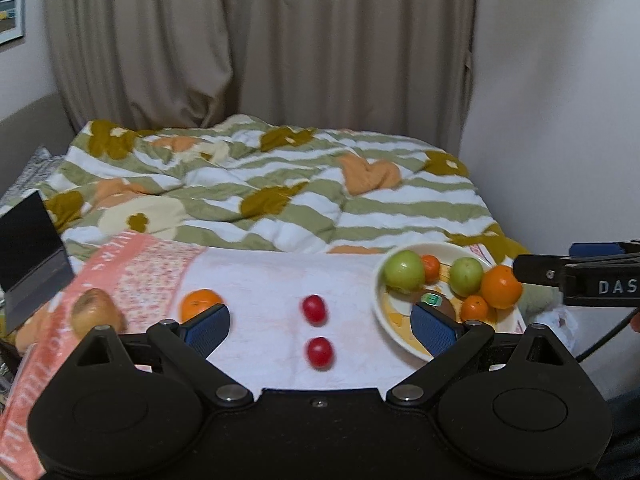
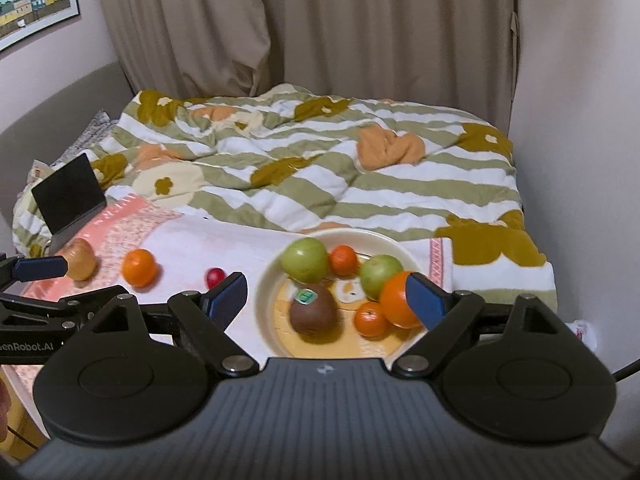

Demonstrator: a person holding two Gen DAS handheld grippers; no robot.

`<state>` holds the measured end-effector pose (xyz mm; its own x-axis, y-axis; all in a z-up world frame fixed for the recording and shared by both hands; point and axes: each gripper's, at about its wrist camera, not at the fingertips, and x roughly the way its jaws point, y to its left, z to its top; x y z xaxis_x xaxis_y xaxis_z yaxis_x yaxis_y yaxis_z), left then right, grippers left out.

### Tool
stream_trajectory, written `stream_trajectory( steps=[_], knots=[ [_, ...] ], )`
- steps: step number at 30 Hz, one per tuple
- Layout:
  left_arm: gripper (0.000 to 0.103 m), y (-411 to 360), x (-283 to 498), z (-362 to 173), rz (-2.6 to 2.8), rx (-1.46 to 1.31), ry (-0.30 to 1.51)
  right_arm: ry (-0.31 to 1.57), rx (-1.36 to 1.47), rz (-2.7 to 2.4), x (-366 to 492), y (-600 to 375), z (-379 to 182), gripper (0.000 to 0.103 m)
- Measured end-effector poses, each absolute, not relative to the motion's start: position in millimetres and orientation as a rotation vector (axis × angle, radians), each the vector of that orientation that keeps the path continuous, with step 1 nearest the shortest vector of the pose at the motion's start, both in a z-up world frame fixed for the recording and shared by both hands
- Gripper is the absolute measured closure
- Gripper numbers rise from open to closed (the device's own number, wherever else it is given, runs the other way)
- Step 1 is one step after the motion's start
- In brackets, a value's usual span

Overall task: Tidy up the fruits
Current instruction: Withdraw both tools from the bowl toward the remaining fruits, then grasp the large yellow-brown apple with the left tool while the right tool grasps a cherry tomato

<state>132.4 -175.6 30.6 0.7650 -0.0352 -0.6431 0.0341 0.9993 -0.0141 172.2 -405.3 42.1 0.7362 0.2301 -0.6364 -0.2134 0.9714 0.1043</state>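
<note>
- We see the bed (image 2: 360, 184) carrying a towel (image 2: 224, 248).
- The plate (image 2: 384, 240) sits at the towel's right edge, holding apples, oranges, a kiwi (image 2: 312, 314).
- Our left claw (image 1: 320, 330) and right claw (image 2: 326, 300) gape wide, empty.
- Two red fruits (image 1: 315, 310) lie mid-towel.
</note>
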Motion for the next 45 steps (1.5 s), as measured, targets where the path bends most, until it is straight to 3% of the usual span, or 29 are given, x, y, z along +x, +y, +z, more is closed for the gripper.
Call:
stream_trajectory(
  steps=[20, 31, 45],
  knots=[
    [0.0, -10.5, 116.4, 32.2, 0.048, 0.004, 0.672, 0.741, 0.032, 0.263, 137.1, -252.7, 53.1, 0.001],
    [0.0, 58.2, 144.6, -13.1, 0.055, 0.059, 0.687, 0.76, 0.088, 0.163, 154.3, -185.4, -0.7, 0.001],
    [0.001, 76.1, 200.9, -75.7, 0.081, 0.024, 0.756, 0.817, 0.08, -0.002, 201.6, -195.0, -89.4, 0.004]
  ],
)
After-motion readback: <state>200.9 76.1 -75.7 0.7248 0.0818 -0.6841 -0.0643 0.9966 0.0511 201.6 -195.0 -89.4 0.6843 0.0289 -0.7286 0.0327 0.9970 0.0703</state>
